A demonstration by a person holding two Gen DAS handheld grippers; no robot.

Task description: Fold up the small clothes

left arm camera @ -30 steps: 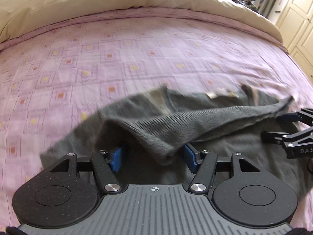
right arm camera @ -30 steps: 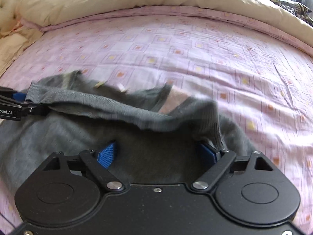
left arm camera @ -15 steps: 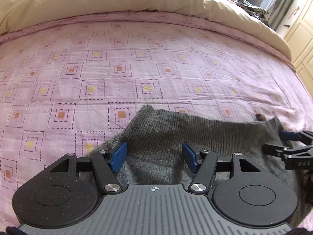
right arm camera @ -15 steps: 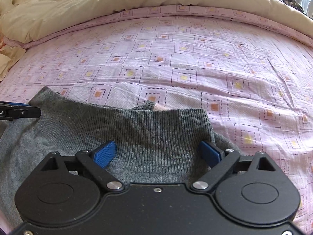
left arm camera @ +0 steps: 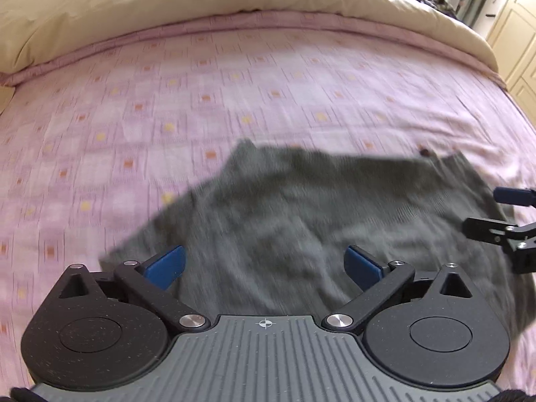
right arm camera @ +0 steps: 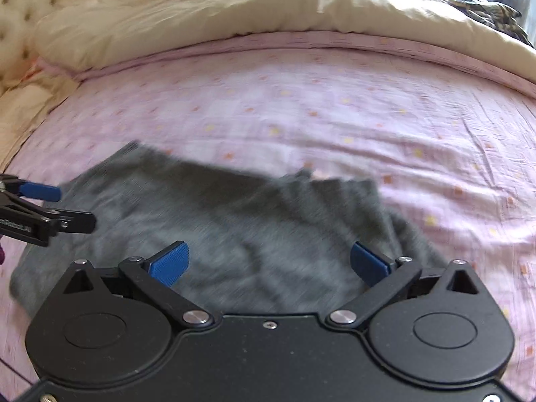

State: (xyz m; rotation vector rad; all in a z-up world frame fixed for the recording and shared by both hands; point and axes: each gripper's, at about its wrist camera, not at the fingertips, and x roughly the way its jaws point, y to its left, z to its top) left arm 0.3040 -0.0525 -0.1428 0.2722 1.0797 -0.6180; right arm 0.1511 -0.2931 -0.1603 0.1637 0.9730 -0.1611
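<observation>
- While no lettering can be read in the left wrist view: one left gripper (left arm camera: 264, 266), blue pads (left arm camera: 165, 265) spread wide, released, poised above one grey knit garment (left arm camera: 301, 211) lying flat on the pink patterned bedsheet (left arm camera: 234, 83); right gripper (left arm camera: 502, 214) at the right edge.
- Right wrist view: one right gripper (right arm camera: 269, 263), fingers apart, empty, over the same garment (right arm camera: 217, 221); one cream duvet (right arm camera: 201, 10) beyond; left gripper (right arm camera: 60, 207) at the left, its label blurred.

Left gripper (left arm camera: 264, 266) was level over the grey garment (left arm camera: 301, 207), jaws spread wide, blue pads (left arm camera: 165, 266) apart with nothing between them. Right gripper (right arm camera: 269, 263) sat in the same pose above the garment's right part, jaws wide, empty. Each gripper's tips showed at the edge of the other's view, beside the garment's outer edges.
</observation>
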